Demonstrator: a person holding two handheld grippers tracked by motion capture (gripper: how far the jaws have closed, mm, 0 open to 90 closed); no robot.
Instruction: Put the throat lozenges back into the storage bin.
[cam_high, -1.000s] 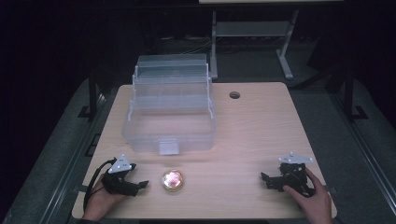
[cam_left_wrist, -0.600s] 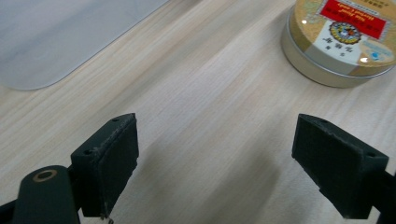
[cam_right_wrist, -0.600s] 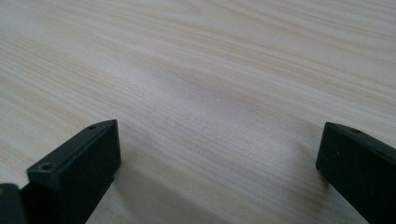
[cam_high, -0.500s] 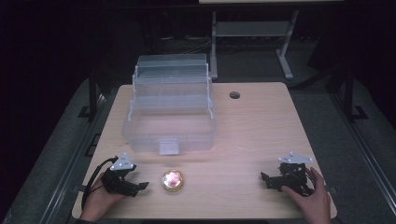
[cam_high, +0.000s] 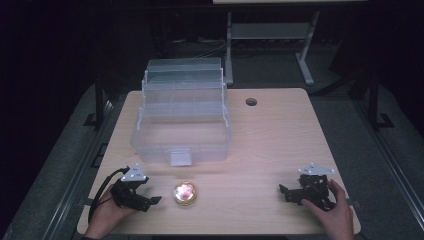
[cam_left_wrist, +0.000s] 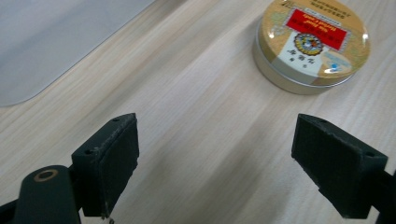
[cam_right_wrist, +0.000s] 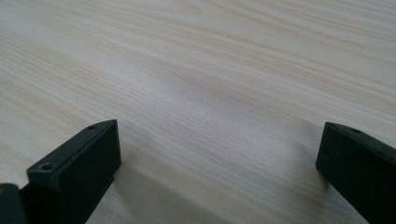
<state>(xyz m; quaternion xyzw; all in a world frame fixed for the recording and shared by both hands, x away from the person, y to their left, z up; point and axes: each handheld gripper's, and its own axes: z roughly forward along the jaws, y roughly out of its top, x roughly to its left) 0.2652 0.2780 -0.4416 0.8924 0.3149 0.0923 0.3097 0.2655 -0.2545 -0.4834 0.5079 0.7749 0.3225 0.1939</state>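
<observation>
Gold round tin (cam_high: 184, 193) on table (cam_high: 280, 140), just ahead of left gripper (cam_high: 152, 200) | left jaws wide apart, empty | right gripper (cam_high: 283, 192) jaws wide apart, empty, well apart from tin

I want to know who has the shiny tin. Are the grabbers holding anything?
No, nothing is held. The left gripper and right gripper both have open jaws over bare table; the round tin lies untouched ahead.

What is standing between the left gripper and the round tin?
Nothing visible. The left gripper is open, and only bare table lies between its jaws and the round tin, which sits ahead, toward the right-hand jaw.
</observation>
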